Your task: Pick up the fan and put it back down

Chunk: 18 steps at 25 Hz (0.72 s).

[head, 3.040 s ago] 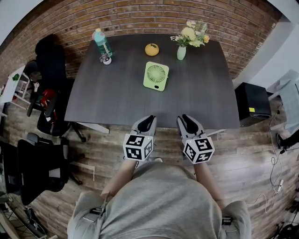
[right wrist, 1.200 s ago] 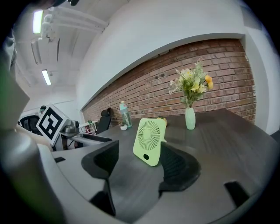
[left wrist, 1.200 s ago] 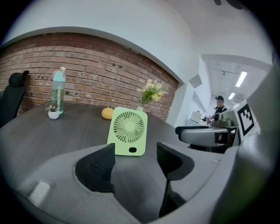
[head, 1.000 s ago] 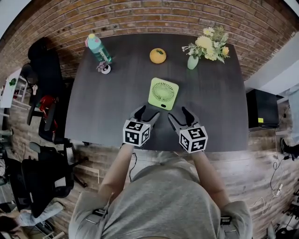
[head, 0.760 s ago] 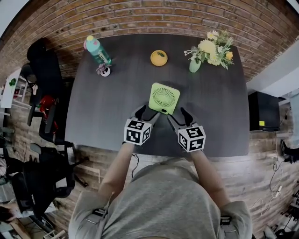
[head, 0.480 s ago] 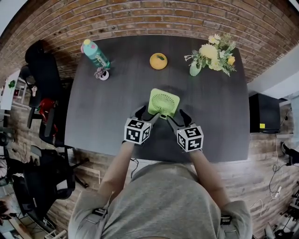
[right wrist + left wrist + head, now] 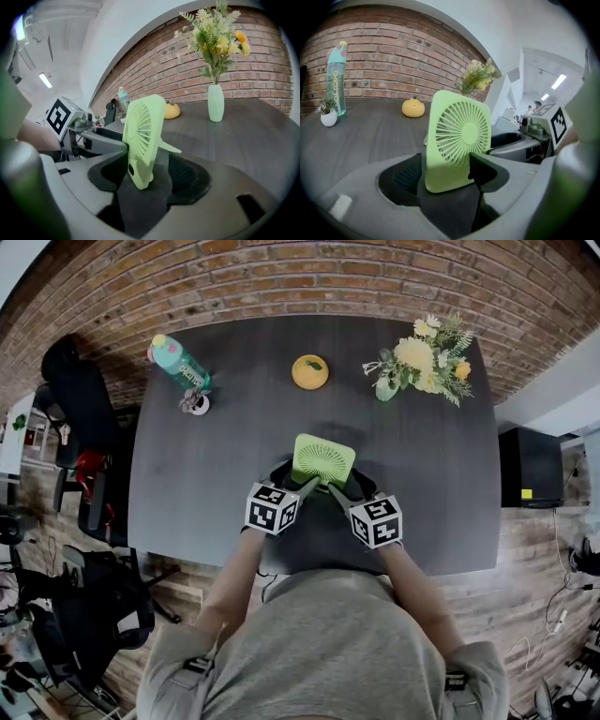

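Left claw (image 7: 298, 477) just widened, right claw (image 7: 345, 484) agape; fan (image 7: 323, 457) between both (standing).

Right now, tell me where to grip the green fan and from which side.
Grip the fan by its thin square frame at the lower corners, coming low from the grille side. It stands nearly upright, propped on a kickstand behind, so the front and side edges are exposed.
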Tool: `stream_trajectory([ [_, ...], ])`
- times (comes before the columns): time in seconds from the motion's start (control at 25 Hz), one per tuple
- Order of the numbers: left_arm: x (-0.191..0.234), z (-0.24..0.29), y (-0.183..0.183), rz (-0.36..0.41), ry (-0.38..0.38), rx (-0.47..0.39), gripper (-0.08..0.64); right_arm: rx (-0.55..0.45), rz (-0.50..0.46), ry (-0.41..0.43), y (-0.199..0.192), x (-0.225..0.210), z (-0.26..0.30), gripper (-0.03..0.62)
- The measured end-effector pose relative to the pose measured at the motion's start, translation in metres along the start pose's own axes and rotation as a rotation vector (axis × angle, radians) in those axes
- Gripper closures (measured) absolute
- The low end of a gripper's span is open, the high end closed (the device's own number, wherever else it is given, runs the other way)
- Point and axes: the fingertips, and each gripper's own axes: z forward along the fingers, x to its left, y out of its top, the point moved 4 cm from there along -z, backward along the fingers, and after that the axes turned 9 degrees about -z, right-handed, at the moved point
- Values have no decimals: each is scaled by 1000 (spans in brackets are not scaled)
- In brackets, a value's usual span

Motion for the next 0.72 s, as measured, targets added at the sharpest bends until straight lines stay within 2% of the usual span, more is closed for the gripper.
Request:
stream_trajectory([
  [0.2, 3, 4, 0, -38, -73, 10, 253, 18, 2, 19, -1, -2, 7, 386],
  [0.4, 3, 7, 2, -64, -101, 14, 253, 17, -8, 38, 1, -1, 10, 442],
  [0.72, -3, 11, 1, -40, -86, 2, 255, 24, 4, 11, 0, -5, 8, 442],
])
